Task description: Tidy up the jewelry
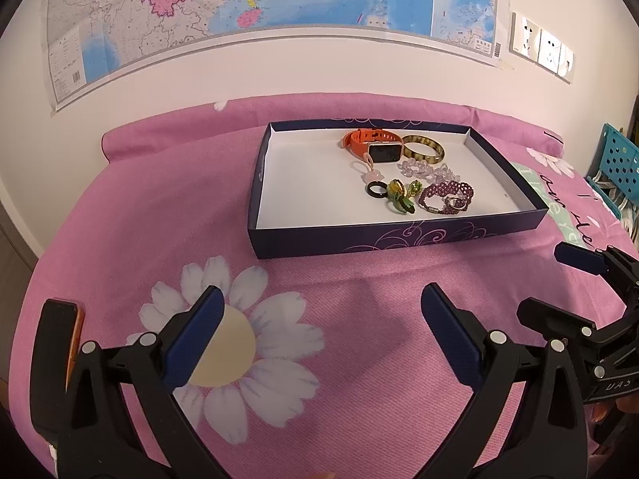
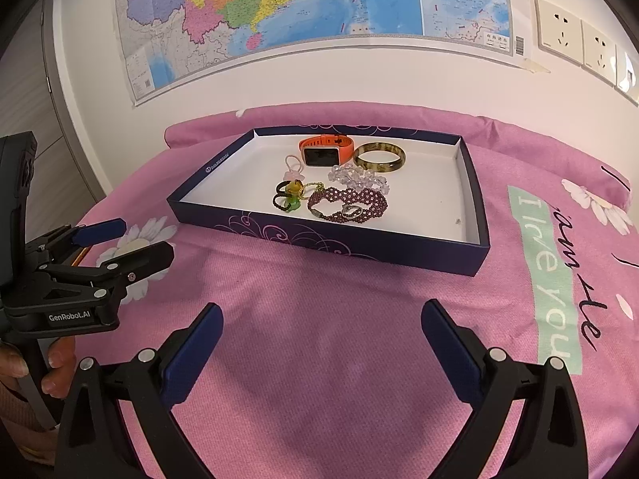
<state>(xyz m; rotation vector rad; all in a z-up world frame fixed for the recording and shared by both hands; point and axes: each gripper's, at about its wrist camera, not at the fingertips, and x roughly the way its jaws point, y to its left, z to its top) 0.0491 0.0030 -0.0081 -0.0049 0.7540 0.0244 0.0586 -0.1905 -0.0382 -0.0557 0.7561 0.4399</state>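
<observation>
While both tools hover low over a pink daisy-print bedspread (image 2: pixel 319 339), the left gripper (image 1: pixel 321 321) and the right gripper (image 2: pixel 321 337) each hold their blue-padded jaws spread wide with nothing between them. At 9 o'clock in the right wrist view, a hand (image 2: pixel 24 375) grips the handle of the left tool. Beyond the grippers, at 12 o'clock, a shallow navy box lid (image 1: pixel 359 235) with a white interior lies flat on the spread, all the jewelry gathered in its right half. Nearest its front wall rest a purple beaded bracelet (image 2: pixel 351 203) with a small silver ring (image 2: pixel 352 210) lying on it and, at its 9 o'clock, a green-and-amber charm piece (image 1: pixel 401 195) beside a black ring (image 1: pixel 376 189). Behind them sit a clear crystal bracelet (image 2: pixel 359 177) and a pale pink hair tie (image 1: pixel 369 171). Farthest back, an orange smartwatch (image 1: pixel 375 147) lies just beside a mottled green bangle (image 1: pixel 423 149). On the wall at 12 o'clock hang a colored map (image 2: pixel 303 4) and white wall sockets (image 2: pixel 579 40).
</observation>
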